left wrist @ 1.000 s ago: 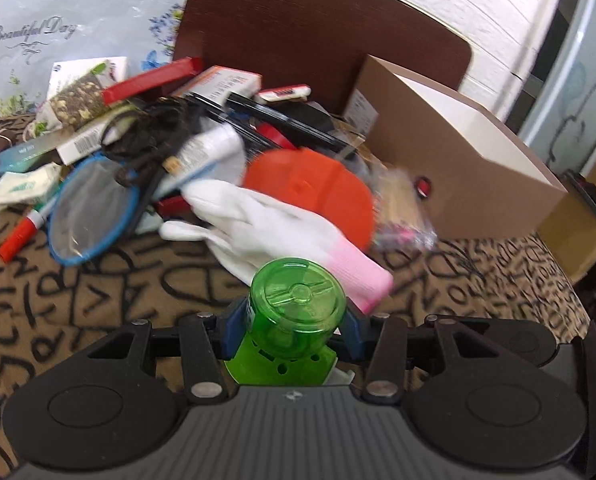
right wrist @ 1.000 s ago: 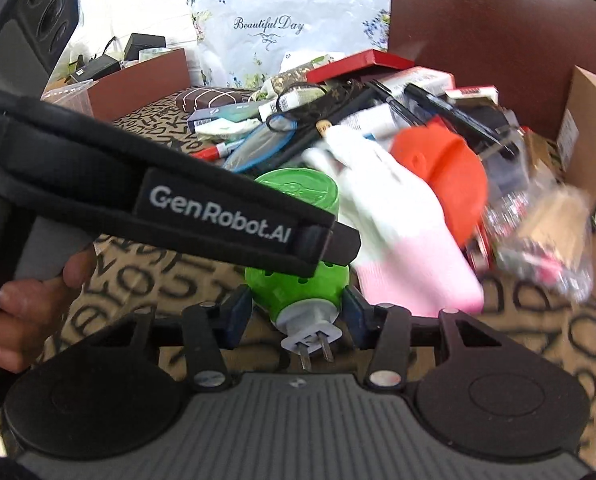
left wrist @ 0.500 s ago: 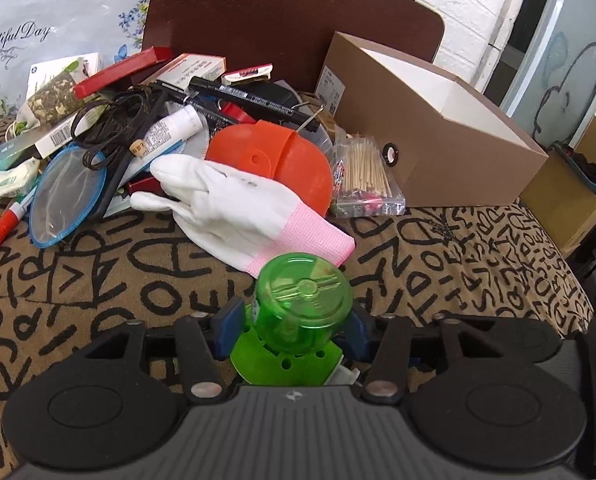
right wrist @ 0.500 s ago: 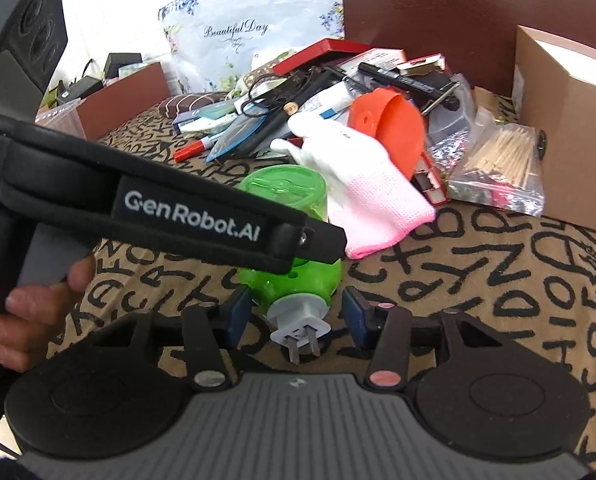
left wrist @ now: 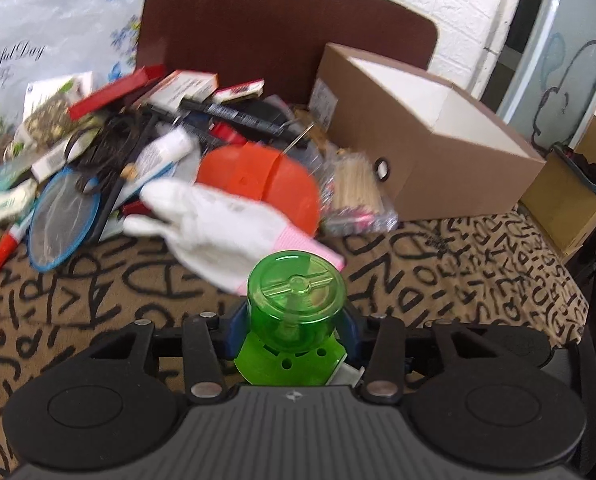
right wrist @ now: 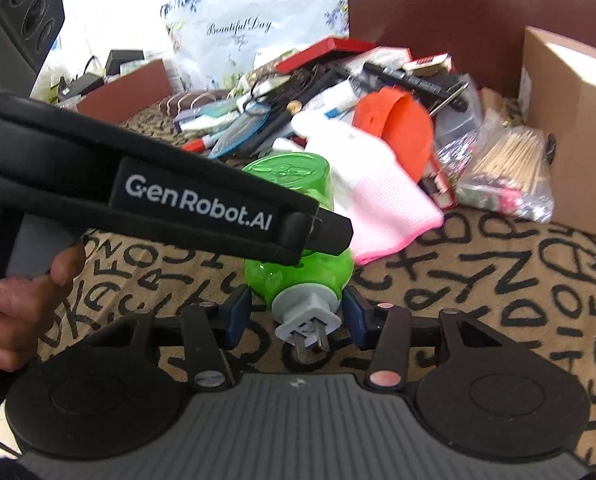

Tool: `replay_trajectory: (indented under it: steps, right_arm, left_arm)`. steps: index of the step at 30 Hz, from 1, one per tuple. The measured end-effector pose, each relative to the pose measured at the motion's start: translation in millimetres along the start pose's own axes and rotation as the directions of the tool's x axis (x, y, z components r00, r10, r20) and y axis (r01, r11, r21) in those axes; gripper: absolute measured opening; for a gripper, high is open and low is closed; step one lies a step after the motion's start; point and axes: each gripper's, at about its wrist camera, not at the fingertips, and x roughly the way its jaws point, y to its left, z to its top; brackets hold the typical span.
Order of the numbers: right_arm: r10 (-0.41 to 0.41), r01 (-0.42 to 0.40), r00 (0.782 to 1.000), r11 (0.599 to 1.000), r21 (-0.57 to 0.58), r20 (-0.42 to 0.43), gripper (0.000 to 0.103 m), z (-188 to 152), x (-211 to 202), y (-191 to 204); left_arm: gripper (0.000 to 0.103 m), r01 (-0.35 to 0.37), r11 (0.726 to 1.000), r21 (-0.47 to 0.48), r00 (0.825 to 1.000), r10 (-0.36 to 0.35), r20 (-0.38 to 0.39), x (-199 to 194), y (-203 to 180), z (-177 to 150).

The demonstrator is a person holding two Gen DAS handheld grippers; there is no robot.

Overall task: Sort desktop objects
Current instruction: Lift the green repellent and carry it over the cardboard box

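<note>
Desktop clutter (left wrist: 145, 136) lay heaped on the letter-patterned tablecloth (left wrist: 458, 264), spreading from the brown chair back (left wrist: 281, 32) toward the near edge. Beside the heap, on its right, stood an open cardboard box (left wrist: 426, 136), its white inside showing. In front of the heap lay a white glove with a pink cuff (left wrist: 225, 232), partly covering an orange plastic case (left wrist: 257, 180); a clear bag of toothpicks (right wrist: 510, 164) rested between the case and the box, touching the box wall. A blue-rimmed round mesh piece (left wrist: 61, 216) and a red marker (left wrist: 3, 248) lay at the heap's left side.

Smaller and nearest was the green plug-in device (left wrist: 295, 316), raised above the cloth, just in front of the glove's cuff. The left gripper (left wrist: 293, 336) was clenched on its green body, blue pads pressing either side. In the right wrist view the same device (right wrist: 298, 272) pointed its white two-pin plug at the camera; the right gripper (right wrist: 298, 314) had its pads standing just off the device's base on both sides, a narrow gap visible, so its jaws were released. The left gripper's black strap crossed that view, held by the person's left hand (right wrist: 21, 304).
</note>
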Motion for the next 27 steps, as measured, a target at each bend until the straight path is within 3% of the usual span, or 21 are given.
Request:
replay_trajectory:
  steps: [8,16,20,27]
  right_arm:
    - [-0.082,0.082,0.989,0.997,0.004,0.127,0.048,31,-47,-29]
    - [-0.200,0.199,0.950,0.980,0.031,0.241,0.048,81,-94,-82]
    - [-0.255,0.254,0.935,0.966,0.038,0.244,0.048,107,-107,-115]
    - [-0.298,0.291,0.942,0.954,0.070,0.155,0.047,146,-102,-184]
  left_arm:
    - [0.048,0.049,0.997,0.059,0.992,-0.055,0.116,-11,-43,52]
    - [0.048,0.089,0.981,0.173,0.969,-0.125,0.214,-5,-103,122]
    - [0.048,0.131,0.974,0.184,0.961,-0.170,0.217,14,-124,155]
    - [0.048,0.174,0.972,0.161,0.964,-0.201,0.172,64,-151,200]
